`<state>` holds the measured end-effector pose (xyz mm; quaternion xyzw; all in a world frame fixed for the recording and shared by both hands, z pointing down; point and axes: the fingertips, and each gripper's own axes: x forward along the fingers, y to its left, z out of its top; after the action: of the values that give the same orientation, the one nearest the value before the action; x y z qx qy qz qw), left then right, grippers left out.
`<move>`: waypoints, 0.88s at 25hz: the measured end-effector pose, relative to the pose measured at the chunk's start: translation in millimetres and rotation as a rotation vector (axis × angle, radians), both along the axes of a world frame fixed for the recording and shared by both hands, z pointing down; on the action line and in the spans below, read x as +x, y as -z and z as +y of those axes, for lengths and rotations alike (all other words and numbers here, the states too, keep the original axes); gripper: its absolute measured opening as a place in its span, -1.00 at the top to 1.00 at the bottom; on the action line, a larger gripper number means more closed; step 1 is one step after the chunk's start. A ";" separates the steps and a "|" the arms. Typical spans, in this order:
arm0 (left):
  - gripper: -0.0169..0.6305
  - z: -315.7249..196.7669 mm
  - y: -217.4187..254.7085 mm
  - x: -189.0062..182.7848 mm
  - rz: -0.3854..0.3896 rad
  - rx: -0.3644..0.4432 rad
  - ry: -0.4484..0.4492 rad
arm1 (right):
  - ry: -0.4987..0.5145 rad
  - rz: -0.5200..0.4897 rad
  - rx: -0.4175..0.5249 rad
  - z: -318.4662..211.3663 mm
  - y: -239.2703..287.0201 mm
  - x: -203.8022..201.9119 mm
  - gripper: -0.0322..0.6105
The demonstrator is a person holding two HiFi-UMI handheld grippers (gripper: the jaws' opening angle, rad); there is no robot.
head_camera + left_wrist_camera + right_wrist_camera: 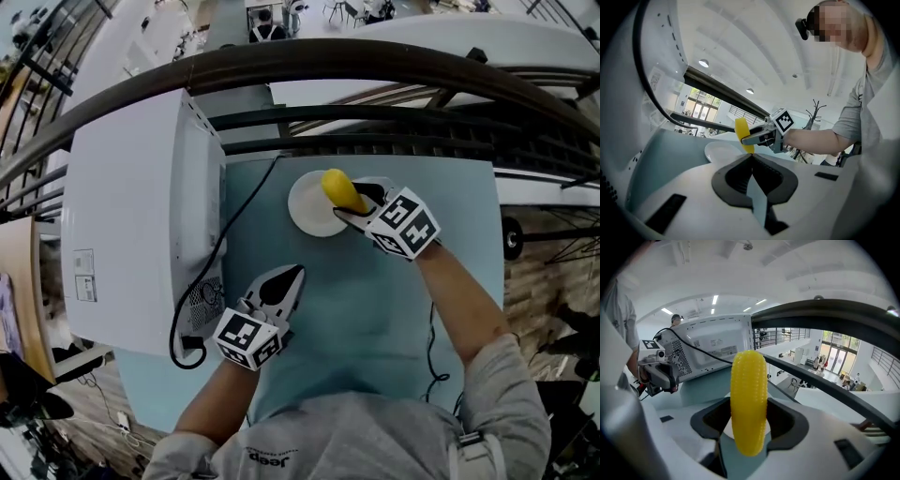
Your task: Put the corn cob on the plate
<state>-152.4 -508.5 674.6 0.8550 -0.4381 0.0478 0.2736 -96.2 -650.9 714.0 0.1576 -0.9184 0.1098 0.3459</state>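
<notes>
Half done, by judgement: grips long yellow corn cob [749, 401] in right claw [354, 201], over right edge of round white plate [305, 211], far on teal tabletop [375, 300]. Remaining: lowering, release. Left claw [286, 281] pinched together, empty, near left.

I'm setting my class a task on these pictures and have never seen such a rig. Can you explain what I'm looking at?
There is no robot: a person holds a two-jaw gripper in each hand. The head view looks down from a camera on the person's head. The other two views come from cameras that ride on each gripper. On the teal table stand a white boxy appliance and a white plate. The right gripper is shut on a yellow corn cob, held roughly upright over the plate. The left gripper is nearer the person, its jaws together and empty.
</notes>
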 end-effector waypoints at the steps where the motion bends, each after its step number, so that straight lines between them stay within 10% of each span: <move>1: 0.89 -0.8 -0.1 0.3 0.002 0.003 0.000 | 0.010 0.011 0.007 -1.7 -2.2 -2.2 0.13; 22: 0.89 -2.5 -15.4 -1.6 0.015 -0.006 0.006 | 0.113 0.131 0.089 -2.0 -32.3 -35.1 0.16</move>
<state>-153.9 -511.0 690.0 0.8533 -0.4383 0.0420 0.2795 -131.2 -652.9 746.3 0.1276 -0.9051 0.0388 0.4036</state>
